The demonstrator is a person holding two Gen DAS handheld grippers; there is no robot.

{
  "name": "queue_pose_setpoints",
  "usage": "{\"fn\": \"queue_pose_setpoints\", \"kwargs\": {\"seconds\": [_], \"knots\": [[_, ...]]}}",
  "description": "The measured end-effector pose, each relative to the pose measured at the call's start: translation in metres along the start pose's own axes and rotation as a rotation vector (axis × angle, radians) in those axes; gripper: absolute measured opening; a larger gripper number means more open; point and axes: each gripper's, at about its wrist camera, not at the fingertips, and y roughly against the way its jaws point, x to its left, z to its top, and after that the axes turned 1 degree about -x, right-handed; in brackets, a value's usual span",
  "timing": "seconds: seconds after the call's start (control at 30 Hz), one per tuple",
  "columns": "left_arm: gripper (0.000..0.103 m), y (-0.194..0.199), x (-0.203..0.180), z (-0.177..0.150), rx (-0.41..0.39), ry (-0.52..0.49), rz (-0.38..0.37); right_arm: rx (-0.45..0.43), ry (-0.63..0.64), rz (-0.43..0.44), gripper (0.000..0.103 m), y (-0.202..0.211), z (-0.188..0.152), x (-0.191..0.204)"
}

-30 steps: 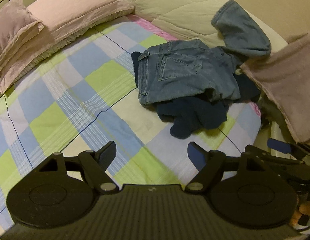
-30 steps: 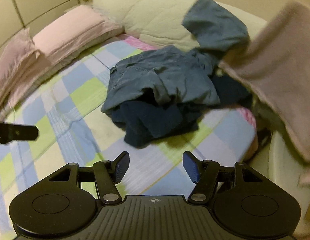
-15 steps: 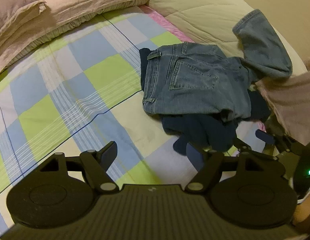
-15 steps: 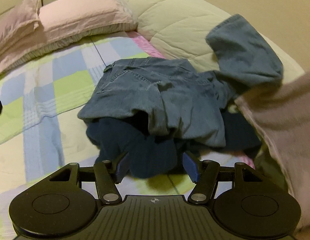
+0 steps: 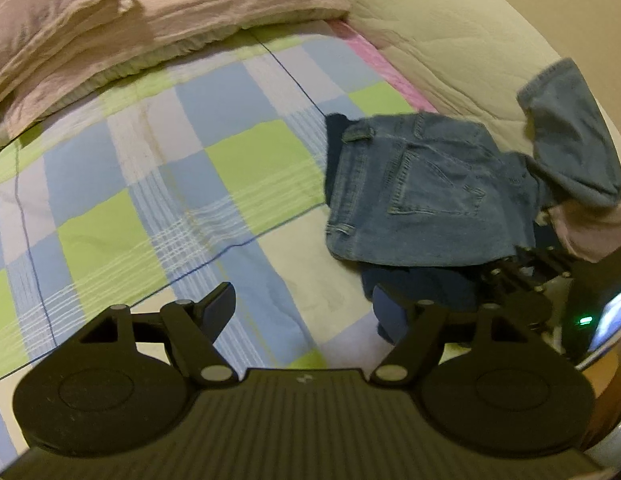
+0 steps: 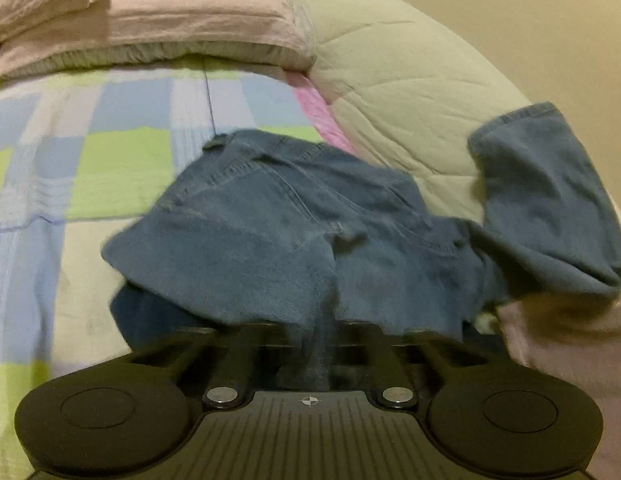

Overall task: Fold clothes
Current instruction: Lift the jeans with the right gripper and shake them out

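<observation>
Along the head of the bed [image 5: 110,208], at its left corner, your two pink pillows [image 5: 158,16] lie side by side, and the checked sheet of blue, green and white squares runs bare from them down to the near edge. Your left gripper [image 5: 306,308] hangs over that near edge with its jaws spread wide and only sheet between them; its right fingertip sits just beside the dark navy garment [image 5: 422,284], apart from it as far as the view shows.

Further right, the jeans [image 5: 422,200] lie crumpled towards the right edge of the bed, back pocket up, waistband turned to the middle of the sheet. They rest on top of the navy garment, which pokes out beneath their near hem. One leg [image 5: 570,140] climbs up onto the pale green quilt [image 5: 450,40] bunched along the right edge, cuff uppermost.

At the near right corner your right gripper [image 6: 310,344] has just been closing, and its jaws are now clenched on a fold of the jeans' [image 6: 290,240] near edge: denim bunches between the fingers and drapes over them, hiding the tips. A pinkish cloth [image 6: 558,340] lies just right of that grip, touching the jeans' leg.
</observation>
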Motion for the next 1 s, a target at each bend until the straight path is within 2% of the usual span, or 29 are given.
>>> {"fn": "queue_pose_setpoints", "kwargs": {"seconds": [0.1, 0.23, 0.37, 0.47, 0.57, 0.77, 0.87, 1.0], "knots": [[0.073, 0.011, 0.016, -0.003, -0.027, 0.055, 0.007, -0.067, -0.050, 0.042, 0.005, 0.021, 0.018, -0.009], [0.072, 0.034, 0.038, -0.011, -0.082, 0.123, 0.008, -0.175, -0.259, 0.146, 0.005, 0.065, 0.059, -0.035], [0.072, 0.065, 0.062, -0.028, -0.152, 0.179, 0.007, -0.329, -0.375, 0.226, 0.005, 0.117, 0.124, -0.055], [0.072, 0.095, 0.089, -0.038, -0.207, 0.238, 0.000, -0.412, -0.402, 0.285, 0.005, 0.162, 0.172, -0.053], [0.072, 0.132, 0.122, -0.050, -0.276, 0.300, -0.001, -0.548, -0.363, 0.337, 0.005, 0.222, 0.216, -0.033], [0.071, 0.211, 0.205, -0.093, -0.421, 0.447, 0.031, -0.888, -0.282, 0.488, 0.004, 0.382, 0.299, 0.022], [0.071, 0.254, 0.249, -0.121, -0.494, 0.509, 0.065, -1.008, -0.256, 0.590, 0.004, 0.463, 0.333, 0.056], [0.071, 0.312, 0.307, -0.163, -0.573, 0.575, 0.143, -1.088, -0.305, 0.698, 0.004, 0.554, 0.374, 0.106]]}}
